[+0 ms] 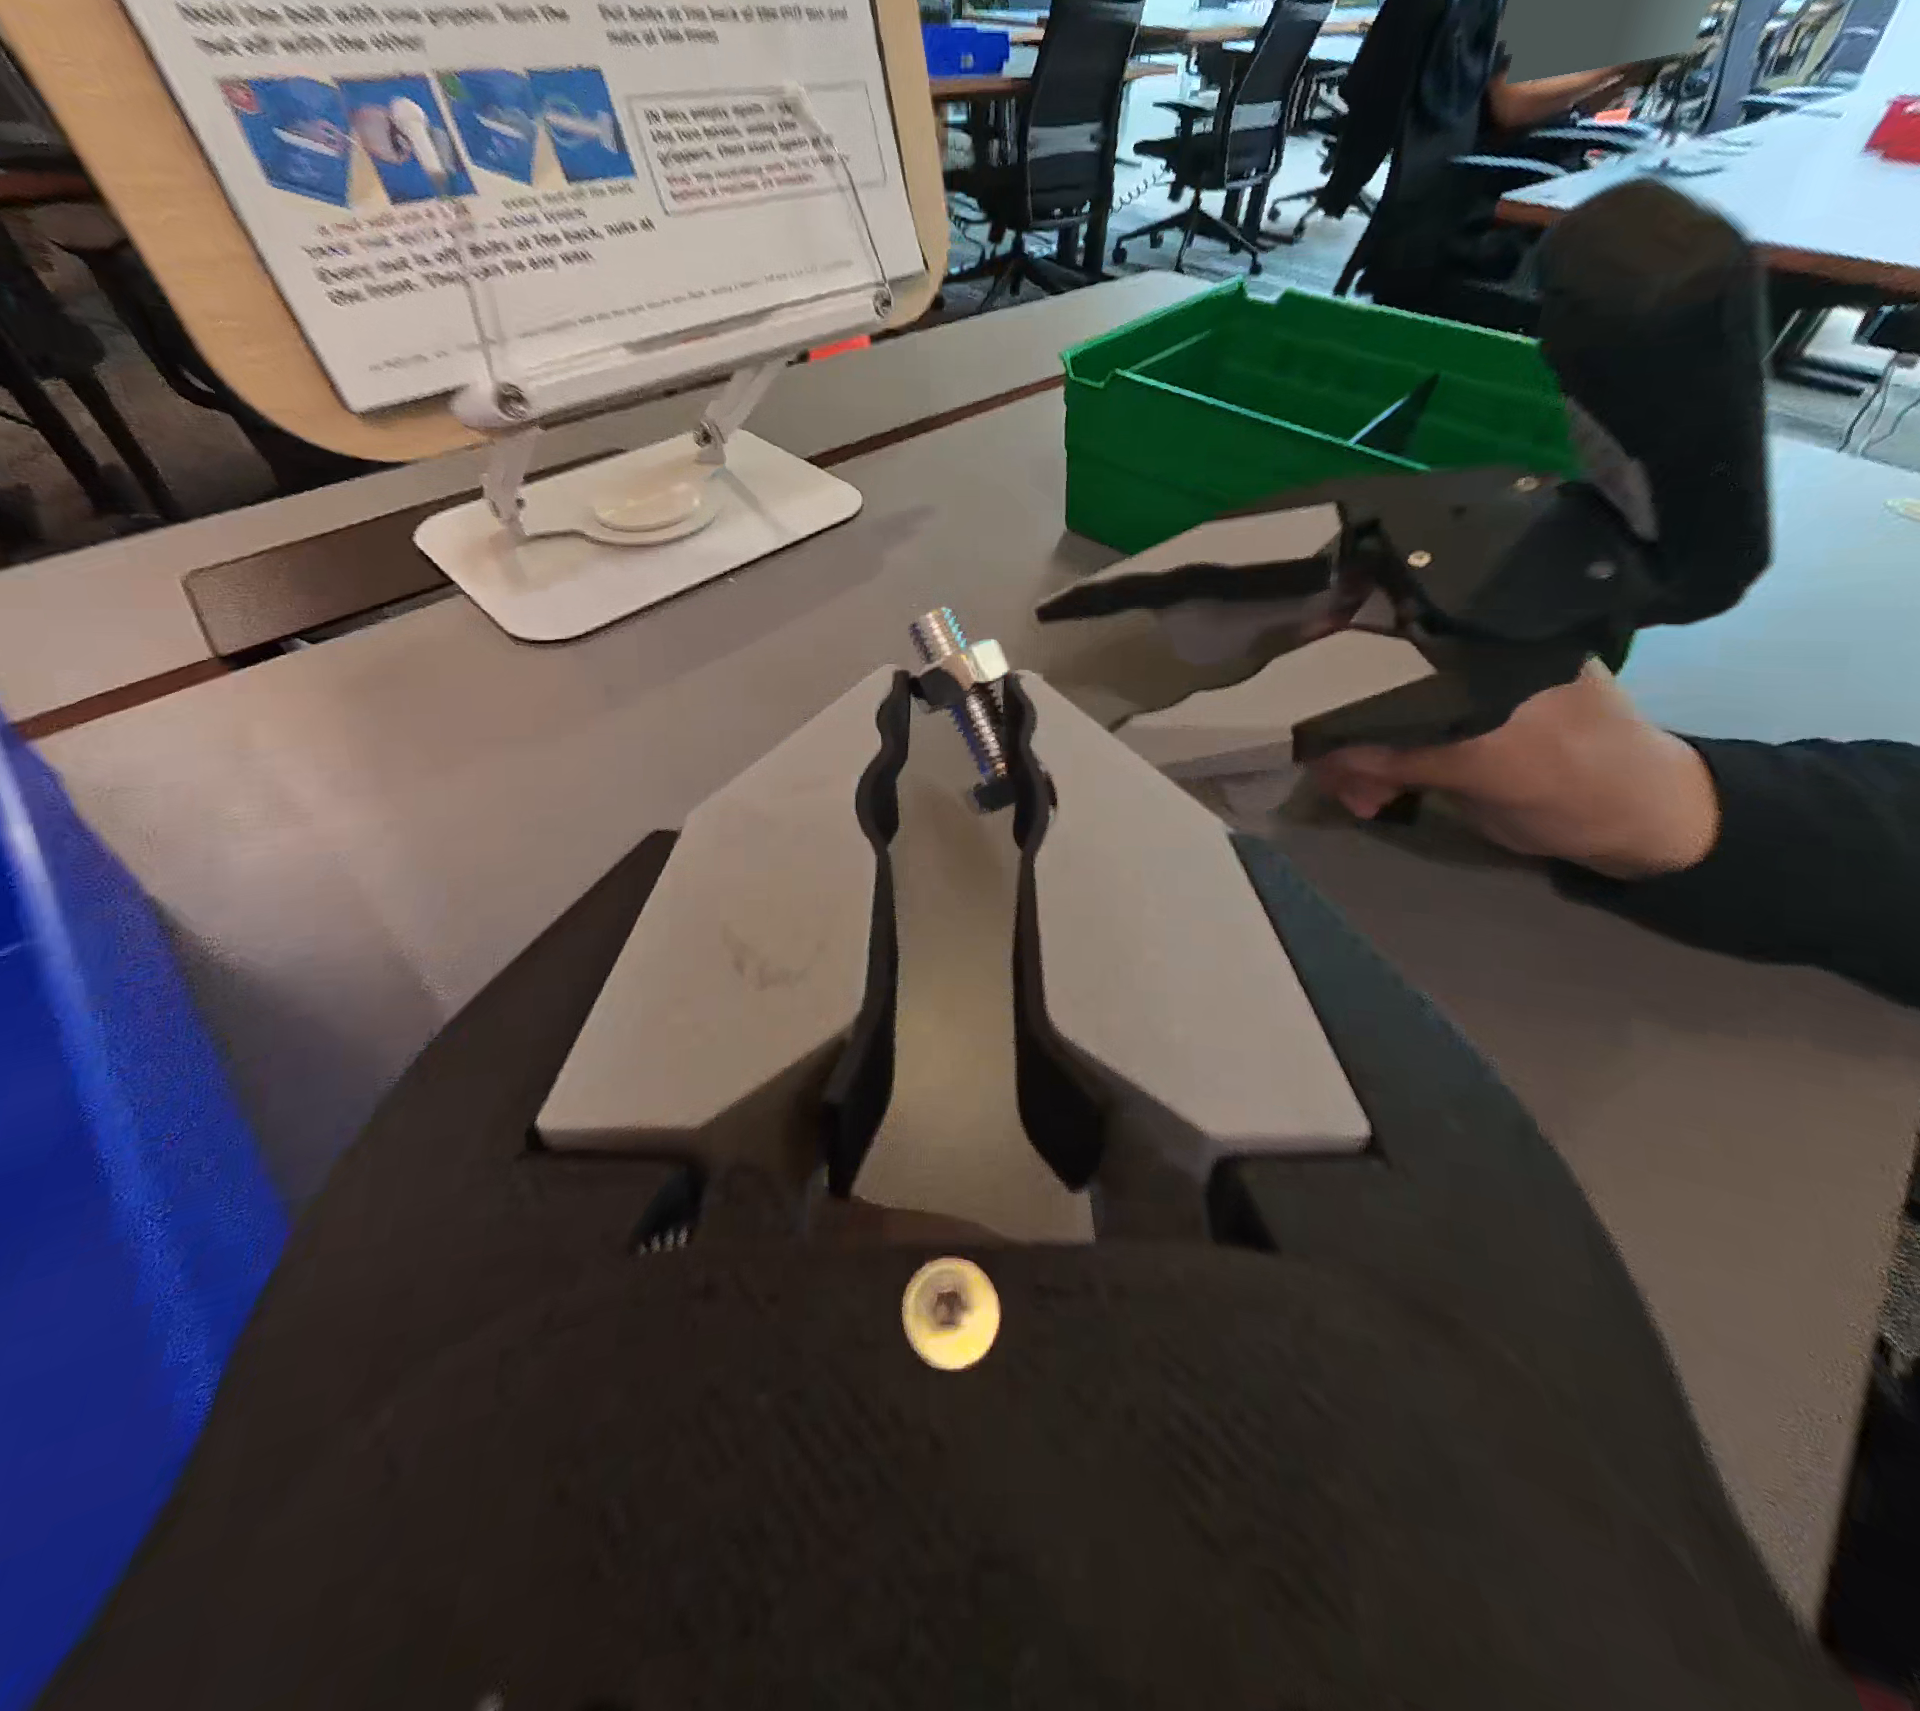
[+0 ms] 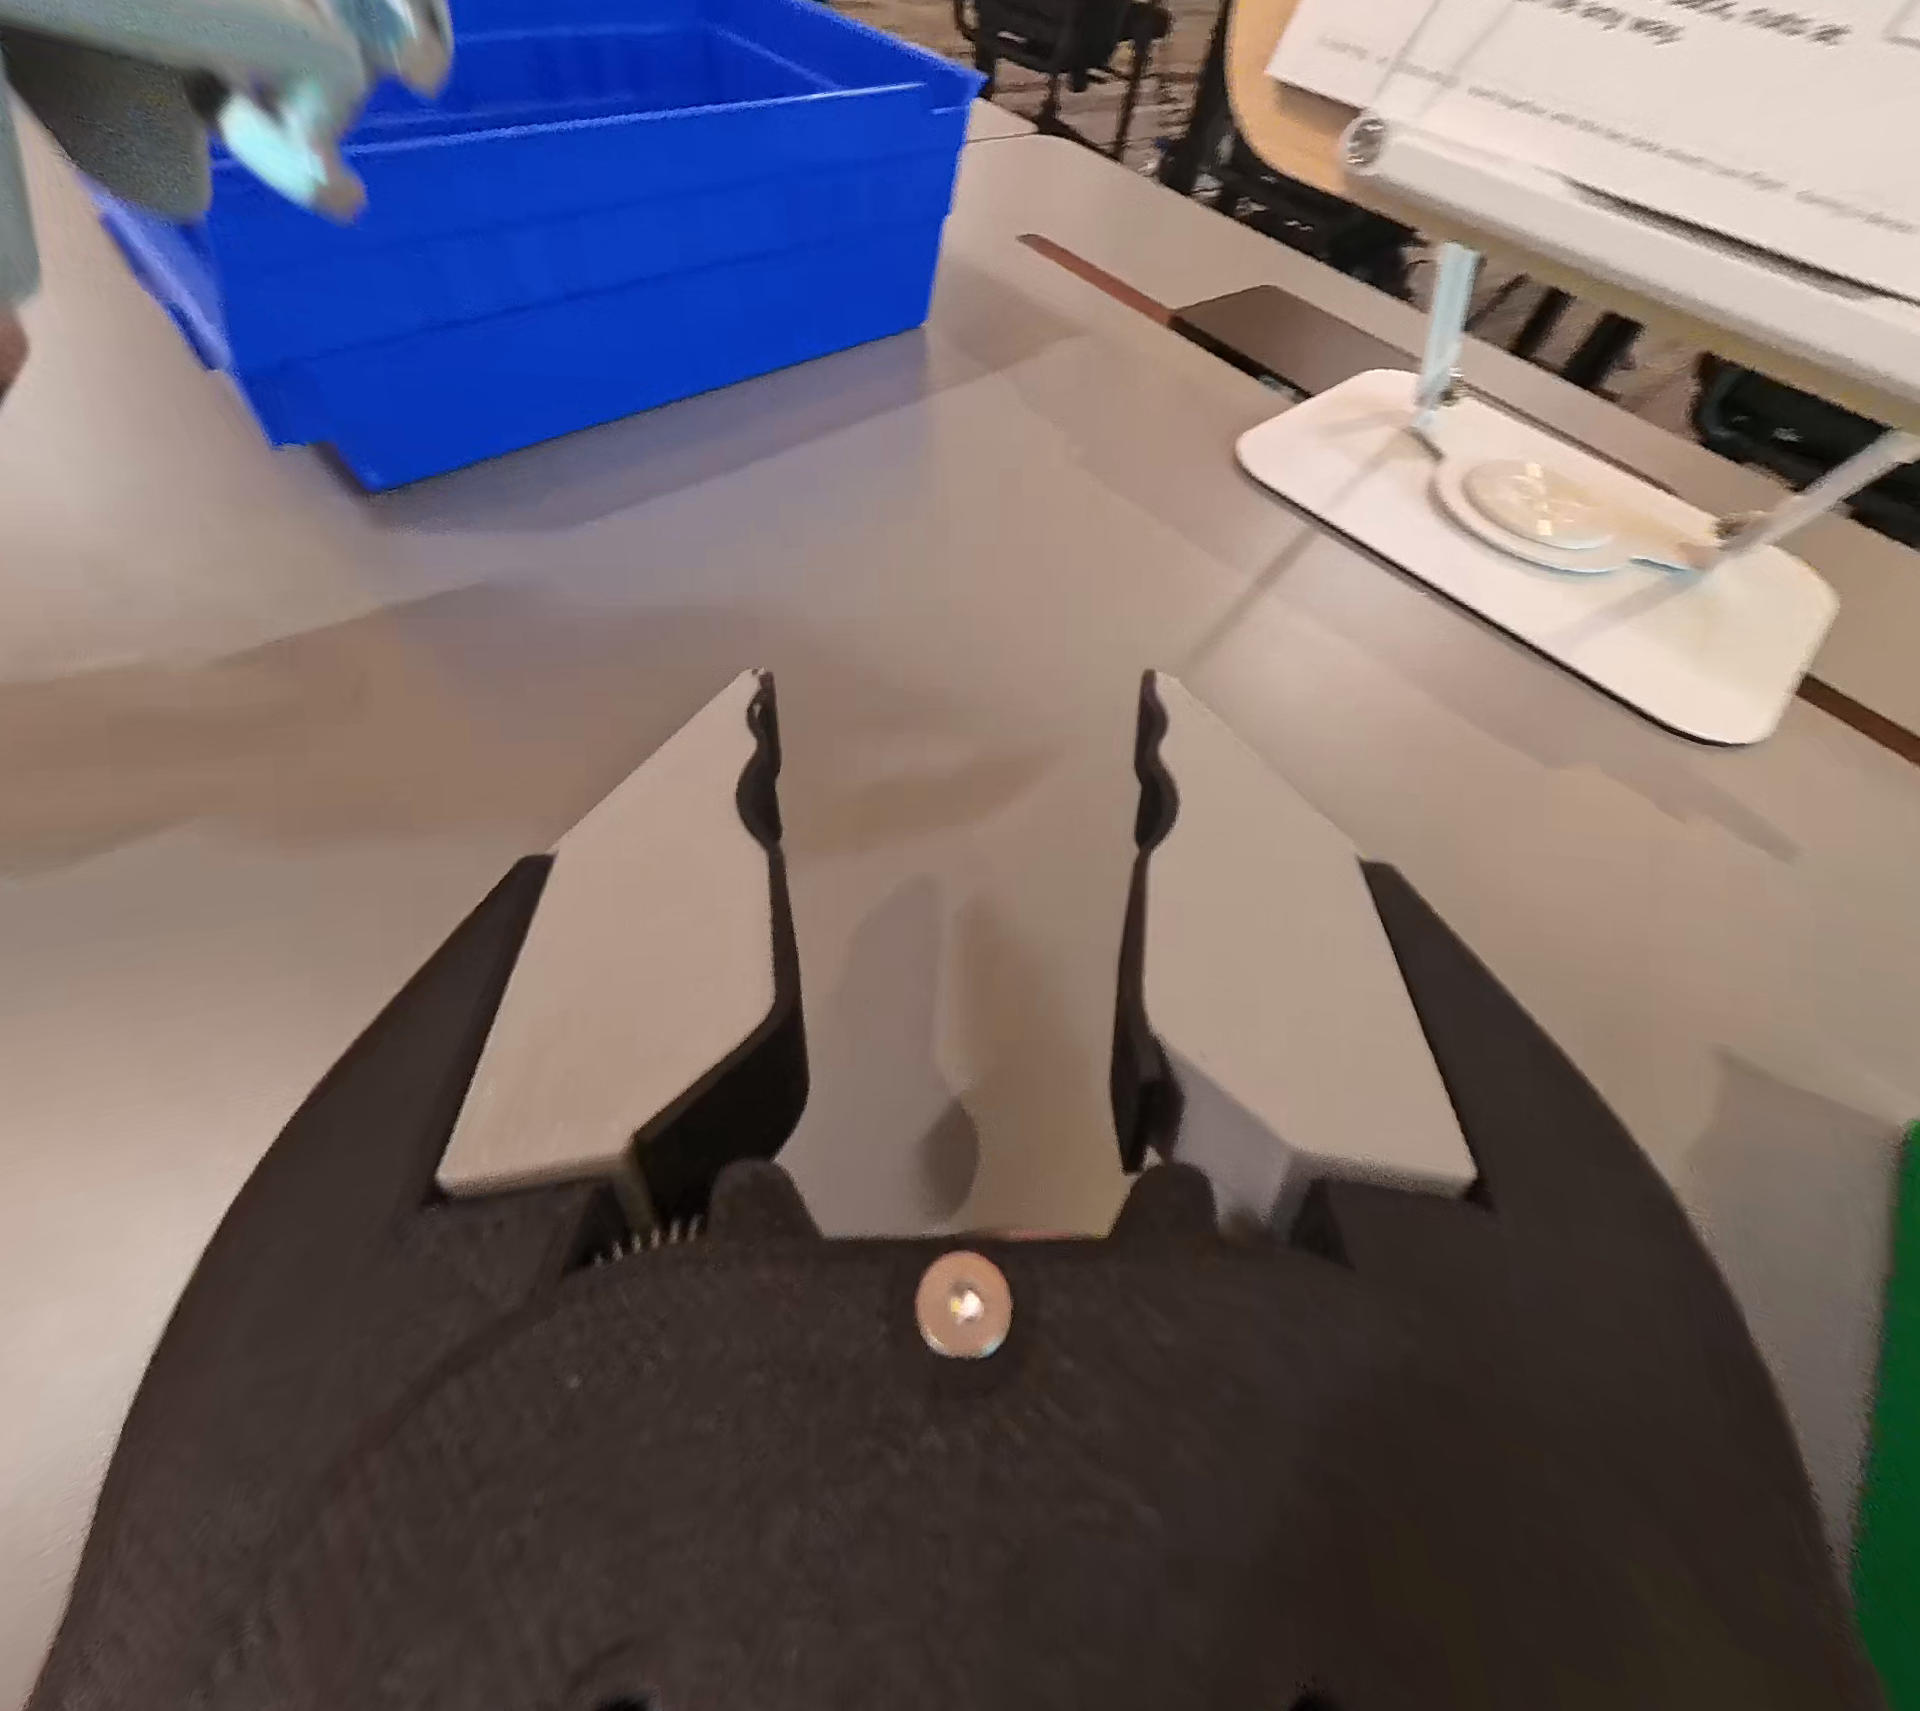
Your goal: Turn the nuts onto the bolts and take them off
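Note:
My left gripper (image 1: 961,690) is shut on a silver bolt (image 1: 977,731) that carries a hex nut (image 1: 971,662) near its far threaded end; the bolt stands tilted between the fingertips, above the grey table. The same bolt and nut show blurred in the right wrist view (image 2: 364,14), held by the left gripper at top left. My right gripper (image 2: 951,695) is open and empty over the table. It also shows in the left wrist view (image 1: 1081,659), to the right of the bolt, jaws apart, held by a hand (image 1: 1538,778).
A green bin (image 1: 1320,414) stands at the back right, a blue bin (image 2: 623,207) at the left. A white stand (image 1: 644,518) holds an instruction sheet (image 1: 520,82) at the back. Office chairs and desks lie beyond the table.

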`<state>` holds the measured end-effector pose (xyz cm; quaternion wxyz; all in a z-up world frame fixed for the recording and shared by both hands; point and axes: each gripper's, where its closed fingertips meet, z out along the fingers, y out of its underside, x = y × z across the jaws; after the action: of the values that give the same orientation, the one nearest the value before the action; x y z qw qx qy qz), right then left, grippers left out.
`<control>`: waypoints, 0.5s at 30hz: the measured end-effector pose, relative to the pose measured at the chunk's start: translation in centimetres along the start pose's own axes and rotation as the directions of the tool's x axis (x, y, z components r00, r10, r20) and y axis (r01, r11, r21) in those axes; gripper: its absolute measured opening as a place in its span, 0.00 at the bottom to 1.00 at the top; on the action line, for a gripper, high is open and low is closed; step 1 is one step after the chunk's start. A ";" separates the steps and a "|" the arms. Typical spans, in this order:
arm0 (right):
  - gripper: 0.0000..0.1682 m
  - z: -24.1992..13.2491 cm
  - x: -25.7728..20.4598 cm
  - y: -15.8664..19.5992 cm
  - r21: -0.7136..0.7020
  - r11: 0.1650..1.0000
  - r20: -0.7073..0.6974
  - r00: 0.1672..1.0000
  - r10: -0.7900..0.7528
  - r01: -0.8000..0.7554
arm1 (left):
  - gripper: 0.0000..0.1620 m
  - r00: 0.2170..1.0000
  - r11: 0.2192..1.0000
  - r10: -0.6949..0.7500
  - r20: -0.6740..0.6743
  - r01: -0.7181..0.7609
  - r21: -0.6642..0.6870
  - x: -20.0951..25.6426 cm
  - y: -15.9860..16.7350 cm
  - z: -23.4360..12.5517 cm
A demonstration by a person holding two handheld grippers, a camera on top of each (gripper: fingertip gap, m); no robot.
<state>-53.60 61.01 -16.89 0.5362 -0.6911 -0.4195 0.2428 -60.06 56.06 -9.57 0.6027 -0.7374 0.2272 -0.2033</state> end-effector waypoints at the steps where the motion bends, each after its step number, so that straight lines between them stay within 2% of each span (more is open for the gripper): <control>1: 0.40 -0.1 0.6 -0.1 0.002 1.000 -0.033 0.999 0.002 -0.002 | 0.09 1.000 1.000 -0.002 -0.001 0.002 -0.011 0.4 0.6 1.0; 5: 0.40 -0.5 1.9 -0.2 0.012 1.000 -0.097 0.995 0.005 -0.004 | 0.09 1.000 1.000 0.005 0.011 -0.005 -0.029 1.1 2.4 4.4; 8: 0.40 -0.5 2.0 -0.1 0.006 1.000 -0.096 0.995 0.012 -0.011 | 0.09 1.000 1.000 0.008 -0.007 -0.008 0.002 1.7 2.6 6.3; 11: 0.40 -0.4 1.9 0.1 -0.004 1.000 -0.094 0.996 0.006 -0.007 | 0.09 1.000 0.998 0.019 -0.025 -0.017 0.056 2.1 2.3 7.5; 15: 0.40 -0.3 2.0 0.3 -0.014 1.000 -0.091 0.996 0.009 -0.011 | 0.09 0.998 0.993 0.042 0.038 -0.045 0.106 1.3 2.8 8.3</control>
<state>-52.22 62.49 -16.86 0.5483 -0.7075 -0.3930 0.2106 -54.49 61.42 -13.86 0.6495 -0.7025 0.2214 -0.1889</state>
